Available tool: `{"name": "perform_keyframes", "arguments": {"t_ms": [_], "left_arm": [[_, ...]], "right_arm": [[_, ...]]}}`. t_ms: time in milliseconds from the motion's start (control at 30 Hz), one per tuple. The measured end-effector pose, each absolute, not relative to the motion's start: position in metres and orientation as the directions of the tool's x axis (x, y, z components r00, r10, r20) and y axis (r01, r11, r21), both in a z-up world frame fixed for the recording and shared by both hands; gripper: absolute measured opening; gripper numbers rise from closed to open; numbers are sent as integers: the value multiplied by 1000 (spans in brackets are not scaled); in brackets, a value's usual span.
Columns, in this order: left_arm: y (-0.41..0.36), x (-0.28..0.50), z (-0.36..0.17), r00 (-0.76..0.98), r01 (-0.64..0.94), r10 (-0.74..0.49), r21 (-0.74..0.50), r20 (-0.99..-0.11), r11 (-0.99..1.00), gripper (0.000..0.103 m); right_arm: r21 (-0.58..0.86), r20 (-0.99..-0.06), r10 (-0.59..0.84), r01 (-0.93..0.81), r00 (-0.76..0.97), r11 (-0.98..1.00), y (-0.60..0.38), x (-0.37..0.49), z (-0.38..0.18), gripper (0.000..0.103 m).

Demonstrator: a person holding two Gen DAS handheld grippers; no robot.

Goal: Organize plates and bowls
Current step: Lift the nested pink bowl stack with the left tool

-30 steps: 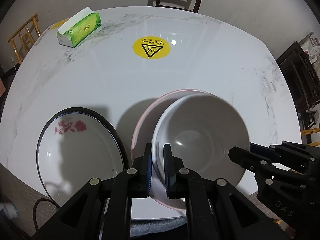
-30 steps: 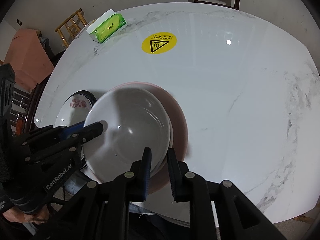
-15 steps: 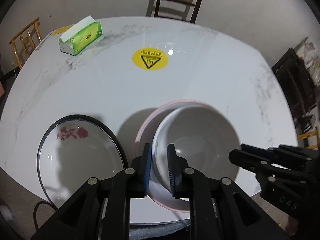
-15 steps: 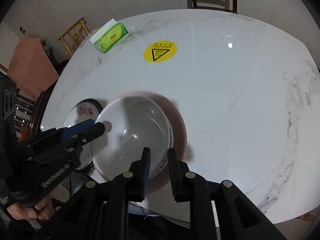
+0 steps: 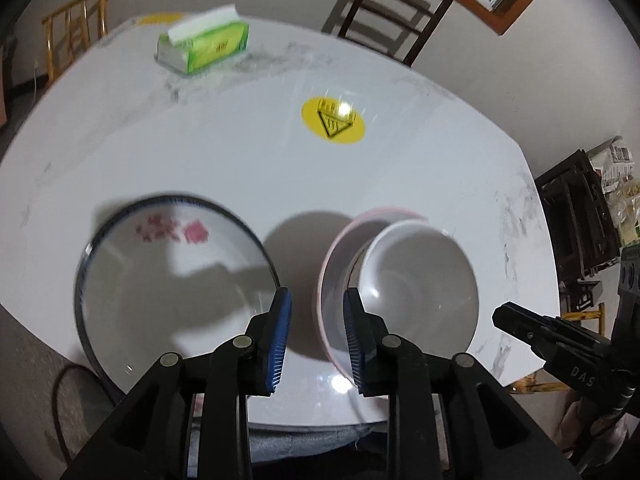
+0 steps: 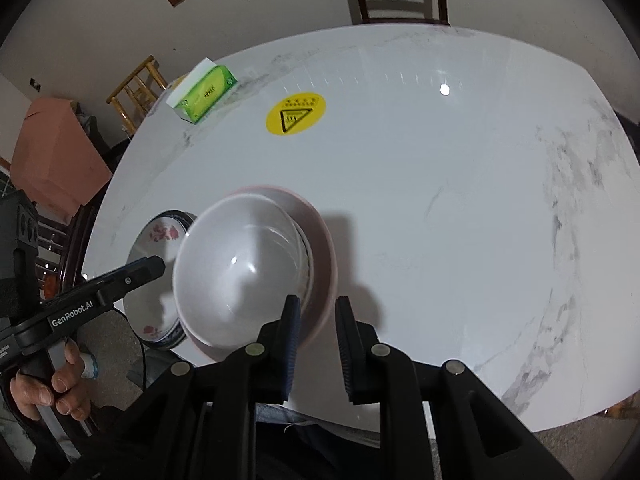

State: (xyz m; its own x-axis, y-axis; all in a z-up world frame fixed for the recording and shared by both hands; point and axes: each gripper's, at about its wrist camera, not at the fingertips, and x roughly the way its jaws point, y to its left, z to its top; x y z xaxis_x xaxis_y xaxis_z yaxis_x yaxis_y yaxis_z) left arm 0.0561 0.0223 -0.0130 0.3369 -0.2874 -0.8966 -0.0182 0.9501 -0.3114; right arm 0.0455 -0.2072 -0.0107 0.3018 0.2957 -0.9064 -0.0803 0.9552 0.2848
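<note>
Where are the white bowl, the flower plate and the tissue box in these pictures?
white bowl [image 6: 240, 272]: right wrist view, on its inner bottom.
flower plate [image 5: 160, 288]: left wrist view, on its bare centre.
tissue box [image 5: 212, 50]: left wrist view, on its green side.

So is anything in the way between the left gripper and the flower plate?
Nothing visible. The left gripper, jaws opening and empty, hangs right beside the flower plate. The white bowl sits on its other side, inside the pink bowl.

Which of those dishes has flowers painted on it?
The wide white plate with the dark rim, sitting alone; red flowers mark its inside. The plain white bowl and the pink bowl under it have none.
</note>
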Motion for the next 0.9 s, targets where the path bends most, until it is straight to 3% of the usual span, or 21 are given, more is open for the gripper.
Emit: {"name": "perform_keyframes", "arguments": {"t_ms": [333,600,900], "left_arm": [[15,61,-37,279,-36,-282,-304,-918,952,22],[5,65,-52,230,-20,-300,-312,-926,950,8],[-13,73,-56,233,15,-281,-285,-931,958,8]], "right_arm": [[285,-924,287,-46,254,957,-204,48,-38,19],[255,-934,259,-50,245,966,-198,59,-46,19],[190,-951,187,-12,247,982,-207,70,-54,19]]}}
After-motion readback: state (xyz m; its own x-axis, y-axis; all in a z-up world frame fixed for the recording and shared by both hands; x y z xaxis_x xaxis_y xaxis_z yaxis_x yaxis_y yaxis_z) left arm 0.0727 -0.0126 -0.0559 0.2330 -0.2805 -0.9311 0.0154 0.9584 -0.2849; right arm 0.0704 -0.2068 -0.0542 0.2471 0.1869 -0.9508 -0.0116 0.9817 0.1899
